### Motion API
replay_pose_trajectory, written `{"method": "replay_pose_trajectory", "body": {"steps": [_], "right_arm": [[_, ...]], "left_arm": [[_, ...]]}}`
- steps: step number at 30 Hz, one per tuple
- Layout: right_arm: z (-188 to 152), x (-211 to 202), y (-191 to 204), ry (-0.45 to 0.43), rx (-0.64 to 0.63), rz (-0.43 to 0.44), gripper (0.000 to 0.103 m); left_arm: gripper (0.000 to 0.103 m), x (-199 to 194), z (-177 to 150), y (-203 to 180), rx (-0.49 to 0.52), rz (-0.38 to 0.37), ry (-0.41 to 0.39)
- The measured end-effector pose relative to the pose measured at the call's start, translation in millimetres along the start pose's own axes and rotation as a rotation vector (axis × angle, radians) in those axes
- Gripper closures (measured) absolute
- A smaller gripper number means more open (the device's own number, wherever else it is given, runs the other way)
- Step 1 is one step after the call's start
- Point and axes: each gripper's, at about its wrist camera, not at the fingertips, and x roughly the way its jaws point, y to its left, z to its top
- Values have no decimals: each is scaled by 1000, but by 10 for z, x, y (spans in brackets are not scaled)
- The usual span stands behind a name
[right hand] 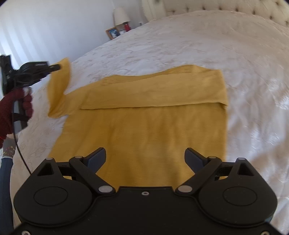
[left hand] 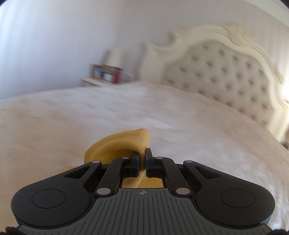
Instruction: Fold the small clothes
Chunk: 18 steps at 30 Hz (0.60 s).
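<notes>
A yellow knit garment lies flat on the white bedspread, its far sleeve folded across the body. My left gripper is shut on the end of the other sleeve. In the right wrist view the left gripper holds that sleeve lifted at the garment's left side. My right gripper is open and empty, just above the garment's near hem.
A tufted cream headboard stands at the bed's far end. A nightstand with a lamp, a picture frame and a red item sits beyond the bed. The person's gloved hand shows at the left.
</notes>
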Motion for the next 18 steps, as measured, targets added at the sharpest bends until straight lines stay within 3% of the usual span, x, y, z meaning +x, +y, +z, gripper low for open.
{"method": "replay_pose_trajectory", "body": {"steps": [7, 8, 9, 10, 11, 13, 18], "right_arm": [[-9, -64, -179, -7, 1, -26, 9], [-7, -62, -187, -8, -2, -27, 9], [-4, -54, -190, -8, -4, -28, 9], [4, -42, -186, -8, -5, -29, 9], [14, -32, -190, -8, -4, -32, 9], [49, -3, -182, -12, -1, -31, 9], [234, 154, -83, -31, -13, -33, 9]], "left_arm": [[93, 639, -547, -746, 60, -142, 176], [87, 721, -611, -796, 77, -164, 220], [63, 770, -685, -844, 97, -186, 263], [46, 780, -741, -876, 118, -213, 299], [43, 755, -808, -886, 140, -244, 319], [40, 589, -904, -857, 192, -265, 309], [31, 137, -1024, -495, 238, -197, 250]]}}
